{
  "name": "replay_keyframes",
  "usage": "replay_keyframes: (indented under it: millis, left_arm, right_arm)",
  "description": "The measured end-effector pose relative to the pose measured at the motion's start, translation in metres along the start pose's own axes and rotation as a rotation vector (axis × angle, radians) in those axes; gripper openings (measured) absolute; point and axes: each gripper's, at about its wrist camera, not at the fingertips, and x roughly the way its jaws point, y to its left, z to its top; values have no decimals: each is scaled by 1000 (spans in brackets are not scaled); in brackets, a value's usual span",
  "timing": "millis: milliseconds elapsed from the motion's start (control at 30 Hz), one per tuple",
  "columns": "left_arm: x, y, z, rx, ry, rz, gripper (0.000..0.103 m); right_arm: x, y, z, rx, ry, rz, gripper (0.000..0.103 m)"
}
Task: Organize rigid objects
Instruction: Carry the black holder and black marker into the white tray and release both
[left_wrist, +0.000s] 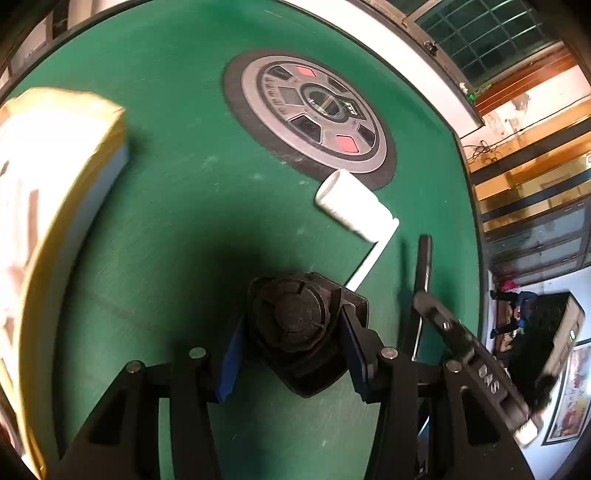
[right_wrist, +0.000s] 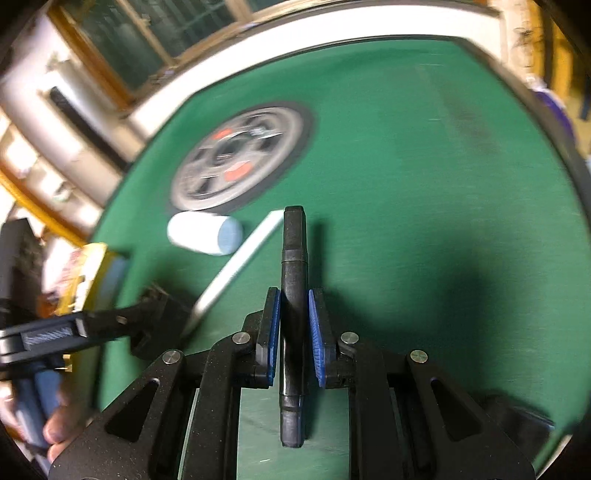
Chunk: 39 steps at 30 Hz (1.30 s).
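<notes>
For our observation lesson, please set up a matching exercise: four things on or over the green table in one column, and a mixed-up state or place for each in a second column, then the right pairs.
Things:
1. black marker
2. black round cap
3. white cylinder
4. yellow box

States or places:
A. lying on its side by the wheel-shaped disc
B. between the left gripper's blue pads
C. clamped in the right gripper
D. at the table's edge, off to the left

Pairs: 1-C, 2-B, 3-A, 4-D
</notes>
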Motion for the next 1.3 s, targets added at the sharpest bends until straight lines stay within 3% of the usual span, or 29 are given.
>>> replay_keyframes:
  millis: [267, 433, 567, 733, 967, 1100, 1300]
  left_arm:
    - [-31, 18, -31, 36, 4, -47, 49]
    - [-59, 32, -48, 40, -6, -123, 49]
    - [-88, 47, -53, 49, -41, -165, 49]
    - [-127, 78, -55, 36, -113, -197, 49]
    - [-167, 131, -58, -29, -247, -125, 49]
    - [-173, 157, -57, -72, -287, -30, 49]
    - [-163, 186, -59, -82, -252, 26, 49]
  right_arm:
    - [8, 13, -6, -44, 21, 1, 14]
    - [8, 34, -12, -129, -9, 33, 14]
    - [4, 64, -23, -151, -5, 88, 15]
    - [-13, 133, -54, -189, -37, 251, 15]
    - [-5, 223, -81, -232, 10, 393, 15]
    - [13, 257, -89, -250, 50, 425, 15]
    - [39, 287, -98, -305, 90, 362, 15]
